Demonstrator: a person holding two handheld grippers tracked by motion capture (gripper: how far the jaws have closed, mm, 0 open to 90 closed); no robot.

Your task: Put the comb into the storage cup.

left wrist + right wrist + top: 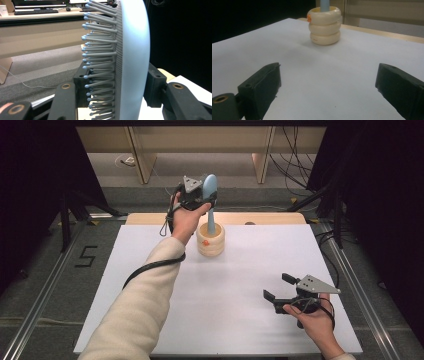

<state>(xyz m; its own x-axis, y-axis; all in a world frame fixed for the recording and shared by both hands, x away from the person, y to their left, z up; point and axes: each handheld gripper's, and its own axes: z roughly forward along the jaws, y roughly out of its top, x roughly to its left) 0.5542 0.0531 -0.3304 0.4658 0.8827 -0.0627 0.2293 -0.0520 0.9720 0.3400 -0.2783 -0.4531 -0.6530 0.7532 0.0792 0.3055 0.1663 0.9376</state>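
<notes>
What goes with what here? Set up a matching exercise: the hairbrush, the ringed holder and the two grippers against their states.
1. hairbrush
2. cream holder
3. left gripper
4. right gripper

a. jaws apart, holding nothing
b. stands on the white table
c. clamped on the brush head
d. upright, handle down in the holder

Pairs: 1-d, 2-b, 3-c, 4-a

Count on the table: 1 hairbrush (210, 187), pale blue, bristled. 1 cream holder (210, 240) built of 3 stacked rings, with 1 orange mark near its rim. 1 white sheet (225, 310) covering the tabletop. 2 hand-held grippers: left gripper (200, 195), right gripper (276, 287).
</notes>
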